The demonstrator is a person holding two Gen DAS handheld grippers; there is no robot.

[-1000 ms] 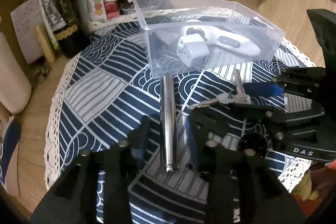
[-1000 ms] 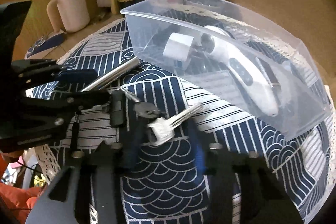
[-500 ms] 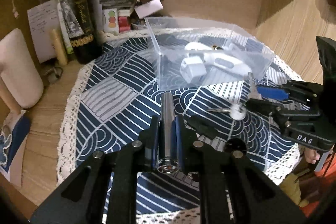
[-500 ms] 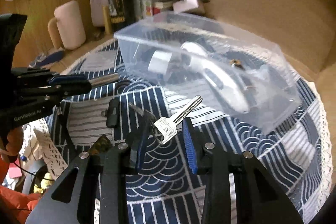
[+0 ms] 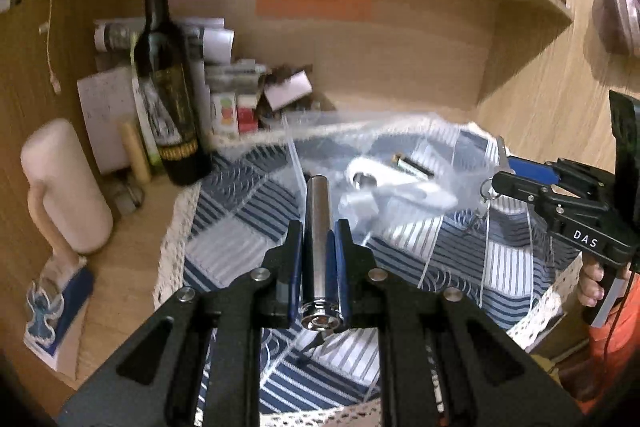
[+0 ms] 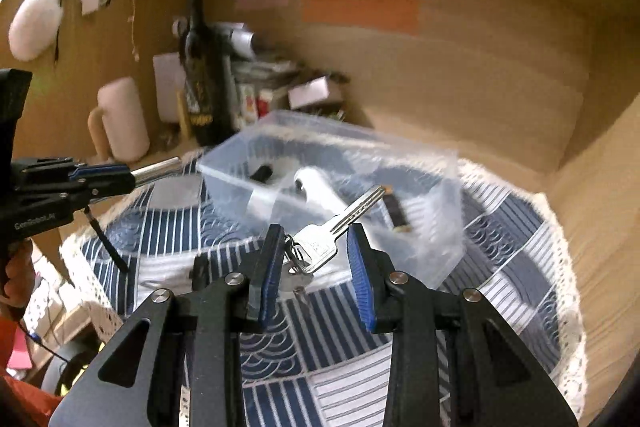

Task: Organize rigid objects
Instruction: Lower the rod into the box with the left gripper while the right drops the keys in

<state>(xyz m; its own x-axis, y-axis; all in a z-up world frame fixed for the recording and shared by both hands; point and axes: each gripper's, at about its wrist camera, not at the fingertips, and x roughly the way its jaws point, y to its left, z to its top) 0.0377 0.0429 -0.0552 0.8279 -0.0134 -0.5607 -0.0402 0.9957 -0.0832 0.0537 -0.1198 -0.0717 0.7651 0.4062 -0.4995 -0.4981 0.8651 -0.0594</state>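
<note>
My left gripper [image 5: 318, 239] is shut on a silver metal cylinder [image 5: 316, 239] and holds it in the air, pointing at the clear plastic bin [image 5: 384, 163]. My right gripper [image 6: 314, 247] is shut on a bunch of keys [image 6: 320, 247], lifted above the cloth in front of the bin [image 6: 328, 167]. One silver key sticks out toward the bin. The bin holds a white device [image 6: 320, 191], a small white block and a battery [image 5: 412, 167]. Each gripper shows in the other's view: the left gripper [image 6: 100, 175], the right gripper [image 5: 520, 179].
A blue and white patterned round cloth [image 6: 500, 227] covers the table. A dark wine bottle [image 5: 168, 99], a cream mug [image 5: 64, 191], papers and small boxes [image 5: 240, 107] crowd the back left. A small black item [image 6: 198, 271] lies on the cloth. Wooden walls enclose the back and right.
Both grippers closed on their objects and lifted them off the cloth: left with the cylinder, right with the keys. Both views have risen and pulled back from the table.
</note>
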